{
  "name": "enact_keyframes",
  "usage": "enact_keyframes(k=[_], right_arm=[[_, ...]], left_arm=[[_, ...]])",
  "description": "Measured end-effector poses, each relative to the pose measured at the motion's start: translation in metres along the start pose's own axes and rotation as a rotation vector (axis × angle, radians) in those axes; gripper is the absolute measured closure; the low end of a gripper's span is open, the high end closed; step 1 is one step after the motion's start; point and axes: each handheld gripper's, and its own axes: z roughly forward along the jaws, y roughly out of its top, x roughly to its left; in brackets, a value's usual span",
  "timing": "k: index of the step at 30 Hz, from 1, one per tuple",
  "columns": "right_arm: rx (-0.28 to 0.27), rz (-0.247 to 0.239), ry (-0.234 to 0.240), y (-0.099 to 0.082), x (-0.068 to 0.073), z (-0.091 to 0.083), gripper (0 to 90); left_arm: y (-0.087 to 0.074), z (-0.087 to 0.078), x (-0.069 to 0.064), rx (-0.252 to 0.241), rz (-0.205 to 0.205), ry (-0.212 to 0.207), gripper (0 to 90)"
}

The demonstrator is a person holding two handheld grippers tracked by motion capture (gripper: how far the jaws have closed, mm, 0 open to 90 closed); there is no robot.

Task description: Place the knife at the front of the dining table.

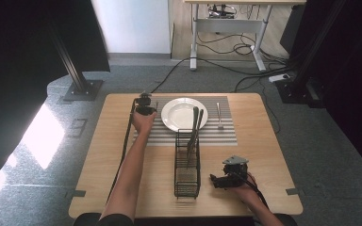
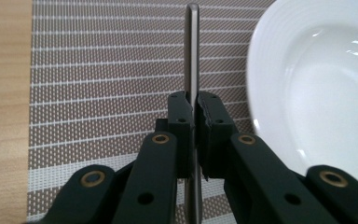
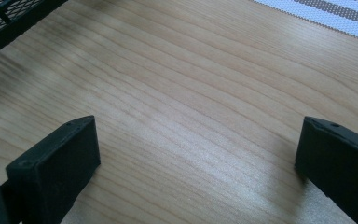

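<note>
My left gripper (image 2: 195, 100) is shut on a thin metal utensil (image 2: 192, 51), seen edge-on, its handle running up past the jaws. It hangs over the striped placemat (image 2: 107, 70), just left of the white plate (image 2: 317, 79). From above, the left gripper (image 1: 144, 106) sits at the plate's (image 1: 181, 113) left rim. My right gripper (image 1: 219, 180) rests low near the table's front right, beside the black wire basket (image 1: 187, 174). Its jaws (image 3: 198, 135) stand wide open over bare wood (image 3: 191, 70), with nothing between them.
Two long utensils (image 1: 195, 125) stand in the wire basket and lean toward the plate. Another utensil (image 1: 219, 117) lies on the placemat (image 1: 217, 134) right of the plate. The basket's corner (image 3: 9, 18) and the mat's edge (image 3: 335, 14) border the right gripper view.
</note>
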Motion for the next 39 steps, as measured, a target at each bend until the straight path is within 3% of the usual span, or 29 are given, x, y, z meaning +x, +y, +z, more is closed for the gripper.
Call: enact_keyframes(k=[8,25,33,37,39], right_arm=[[0.000,0.000,0.000,0.000,0.000,0.000,0.0],[0.000,0.000,-0.001,0.000,0.000,0.000,0.0],[0.000,0.001,-0.001,0.000,0.000,0.000,0.0],[0.000,0.001,-0.001,0.000,0.000,0.000,0.0],[0.000,0.001,-0.003,0.000,0.000,0.000,0.0]], left_arm=[[-0.008,0.014,0.005,0.032,-0.023,-0.001,84.5],[-0.014,0.009,0.017,0.007,-0.007,-0.025,79.0],[-0.016,-0.002,0.013,-0.018,0.044,-0.024,73.5],[-0.023,-0.009,0.011,-0.010,0.089,-0.013,70.8],[-0.025,-0.010,0.010,-0.008,0.090,-0.015,70.7]])
